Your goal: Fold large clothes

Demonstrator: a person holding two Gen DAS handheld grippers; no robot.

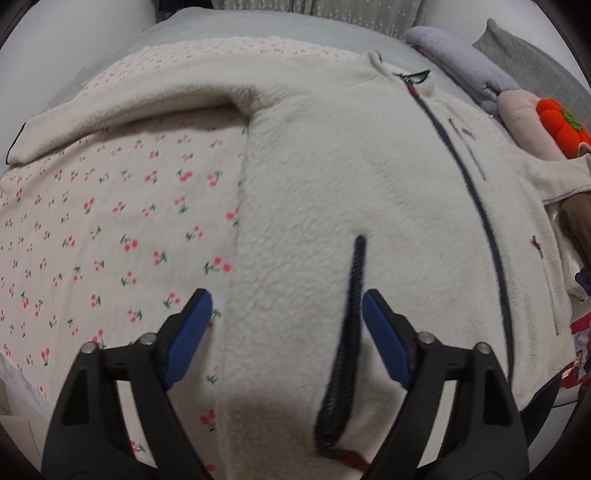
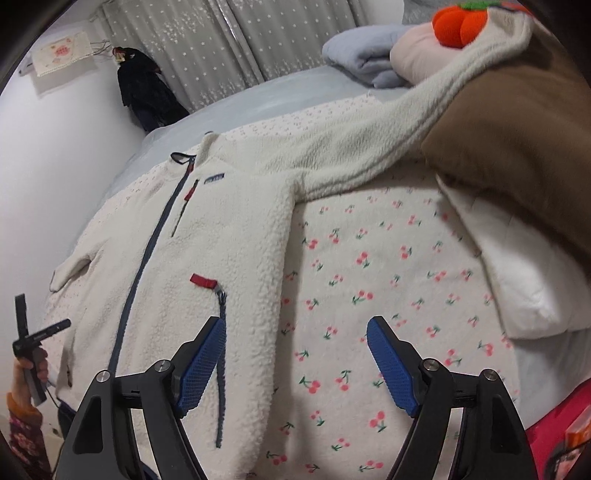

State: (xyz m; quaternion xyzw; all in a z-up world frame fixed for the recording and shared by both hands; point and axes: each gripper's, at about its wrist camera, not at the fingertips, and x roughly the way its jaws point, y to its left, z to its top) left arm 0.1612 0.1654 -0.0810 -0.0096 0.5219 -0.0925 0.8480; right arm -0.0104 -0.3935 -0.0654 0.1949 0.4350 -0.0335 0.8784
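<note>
I've got the cream fleece jacket point(image 1: 332, 177) spread flat on the cherry-print blanket point(image 1: 110, 229), my left gripper point(image 1: 286, 325) gaping empty over its hem at six o'clock, my right gripper point(image 2: 295, 354) likewise straddling the side edge, so next each must bite a corner.

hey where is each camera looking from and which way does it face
Left wrist: behind the open left claw, angled down at the fleece's side edge; only its fingers show.
Right wrist: behind the open right claw, angled down at the fleece's other edge; a hand shows far left.
Shared: fleece, cherry blanket, orange plush.
</note>
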